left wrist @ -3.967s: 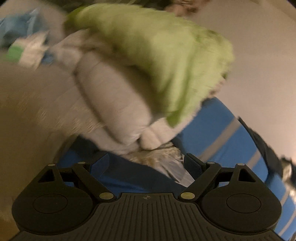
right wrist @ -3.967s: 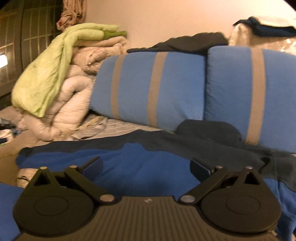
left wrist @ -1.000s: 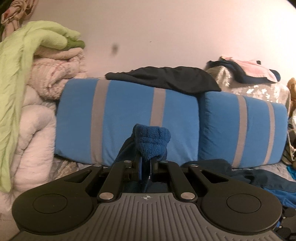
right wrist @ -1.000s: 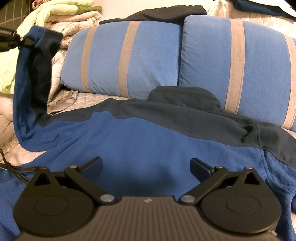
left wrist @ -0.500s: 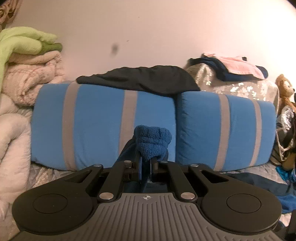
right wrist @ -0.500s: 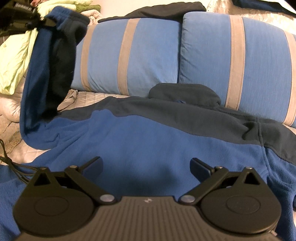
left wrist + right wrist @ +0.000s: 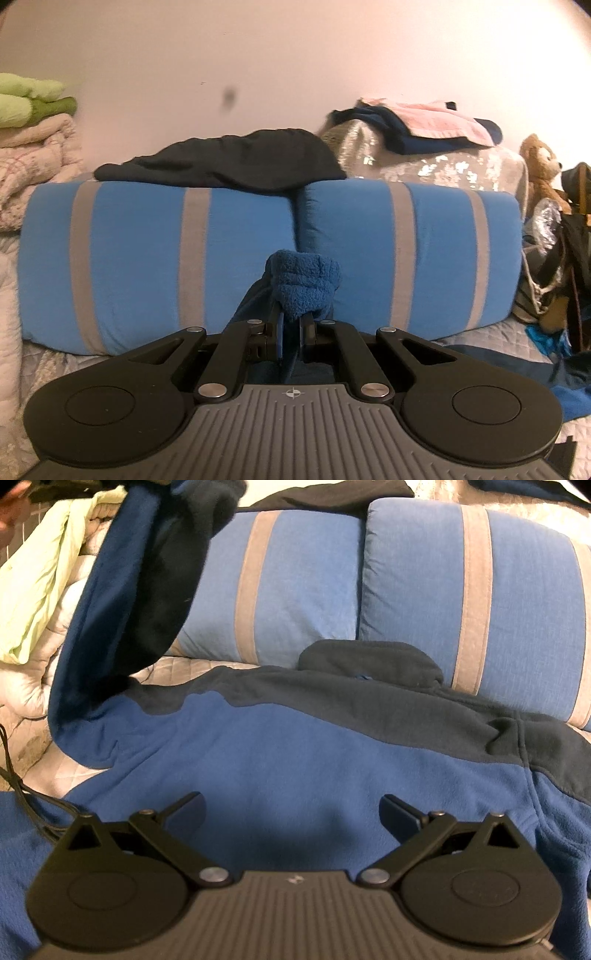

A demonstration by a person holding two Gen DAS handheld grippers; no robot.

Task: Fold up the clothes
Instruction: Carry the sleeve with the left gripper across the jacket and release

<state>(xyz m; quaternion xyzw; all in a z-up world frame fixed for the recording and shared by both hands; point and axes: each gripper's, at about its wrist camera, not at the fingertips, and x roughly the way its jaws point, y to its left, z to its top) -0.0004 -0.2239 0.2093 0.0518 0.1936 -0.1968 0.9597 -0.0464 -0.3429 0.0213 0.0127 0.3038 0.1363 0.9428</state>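
Observation:
A blue fleece jacket [image 7: 295,753] with a dark navy yoke and collar lies spread on the bed, collar toward the pillows. My left gripper [image 7: 291,325] is shut on the blue sleeve cuff [image 7: 304,284] and holds it up in the air. In the right wrist view the lifted sleeve [image 7: 122,602] hangs from the top left down to the jacket's shoulder. My right gripper [image 7: 291,808] is open and empty, low over the jacket's blue body.
Two blue pillows with grey stripes [image 7: 147,266] [image 7: 480,590] lean against the wall behind the jacket. A dark garment [image 7: 221,166] lies on top of them. Folded blankets [image 7: 40,572] are stacked at the left. A teddy bear [image 7: 541,162] and bags sit at the right. A black cable [image 7: 22,790] lies at the left.
My left gripper has carried the sleeve cuff to the right, across toward the jacket's middle. The lifted sleeve has swung right and higher in the right wrist view. My right gripper has stayed in place, open.

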